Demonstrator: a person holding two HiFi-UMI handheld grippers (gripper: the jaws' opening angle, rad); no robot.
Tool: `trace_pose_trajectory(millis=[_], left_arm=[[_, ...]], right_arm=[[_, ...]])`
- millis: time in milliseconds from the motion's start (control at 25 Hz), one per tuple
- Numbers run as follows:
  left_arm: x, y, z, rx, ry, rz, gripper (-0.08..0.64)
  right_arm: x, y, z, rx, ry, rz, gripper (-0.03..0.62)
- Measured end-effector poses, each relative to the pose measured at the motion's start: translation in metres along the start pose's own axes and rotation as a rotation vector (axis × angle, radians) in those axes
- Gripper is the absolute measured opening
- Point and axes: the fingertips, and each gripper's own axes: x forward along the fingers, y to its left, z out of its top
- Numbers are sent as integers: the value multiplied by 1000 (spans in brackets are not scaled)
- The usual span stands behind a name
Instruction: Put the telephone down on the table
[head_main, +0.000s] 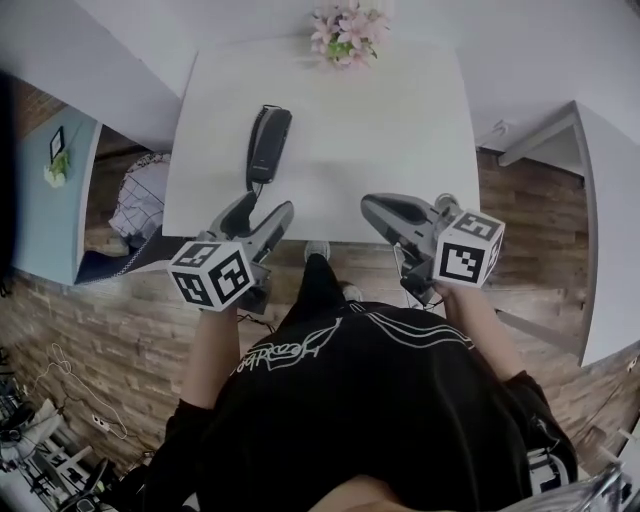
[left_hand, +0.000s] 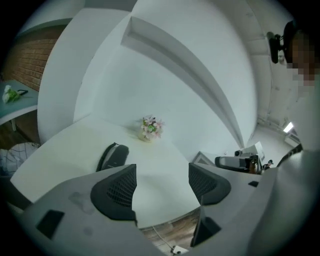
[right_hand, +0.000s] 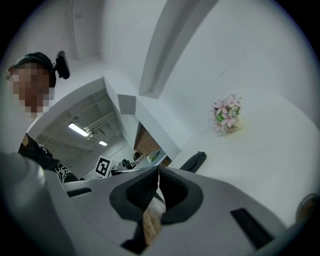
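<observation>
The black telephone handset (head_main: 268, 143) lies flat on the white table (head_main: 400, 150), left of the middle, and shows in the left gripper view (left_hand: 112, 156) and the right gripper view (right_hand: 193, 162) too. My left gripper (head_main: 262, 217) hovers at the table's near edge just short of the handset, open, with only bare tabletop between its pads (left_hand: 116, 191). My right gripper (head_main: 372, 208) is at the near edge further right, shut, its pads (right_hand: 172, 192) touching with nothing held.
A small pot of pink flowers (head_main: 345, 35) stands at the table's far edge. A wire basket (head_main: 135, 205) sits on the floor to the left. A white shelf unit (head_main: 600, 220) stands on the right. A cable lies on the wooden floor beneath the table edge.
</observation>
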Motion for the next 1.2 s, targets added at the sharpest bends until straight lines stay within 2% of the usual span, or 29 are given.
trace_pose_trajectory(millis=[120, 280, 360, 440, 520, 720, 880, 1200], left_arm=[[-19, -44, 5, 2, -44, -115, 296], [-45, -98, 19, 22, -107, -259, 176], [-54, -117, 25, 50, -138, -305, 108], [-59, -129, 30, 93, -160, -309, 38], [-63, -139, 33, 121, -171, -304, 8], [-66, -158, 39, 125, -167, -344, 6], [-67, -166, 43, 95, -181, -370, 6], [-57, -164, 47, 83, -188, -346, 6]], right_arm=[[-7, 25, 0, -12, -4, 48, 40], [-15, 57, 7, -57, -14, 89, 40], [-18, 73, 12, -97, -16, 115, 40], [-22, 86, 16, -129, -20, 136, 40], [-28, 94, 18, -145, -27, 146, 39], [-42, 103, 26, -170, -79, 152, 38], [-46, 106, 27, -184, -81, 158, 38], [-46, 99, 29, -180, -79, 163, 38]])
